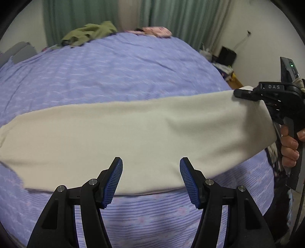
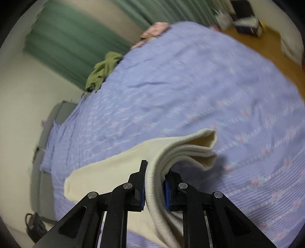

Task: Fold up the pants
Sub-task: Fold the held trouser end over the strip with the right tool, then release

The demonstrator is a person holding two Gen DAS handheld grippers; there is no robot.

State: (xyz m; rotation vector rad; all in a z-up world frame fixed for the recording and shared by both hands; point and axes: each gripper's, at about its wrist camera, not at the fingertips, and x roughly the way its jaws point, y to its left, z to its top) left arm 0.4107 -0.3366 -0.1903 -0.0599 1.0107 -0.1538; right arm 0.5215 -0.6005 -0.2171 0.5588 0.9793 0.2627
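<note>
Left gripper (image 1: 151,178): jaws wide, holding nothing, poised over the near edge of the pants (image 1: 133,137). Pants cream, soft knit, a long flat band across the bed (image 1: 114,76), one end raised at 3 o'clock. Right gripper (image 2: 155,186) clamped on the ribbed waistband (image 2: 152,175). Bedsheet lilac, striped, floral. Green garment (image 1: 87,35) at 11 o'clock, far edge; green curtains (image 1: 171,15) beyond.

right tool (image 2: 155,183) on pants (image 2: 118,171)
</note>
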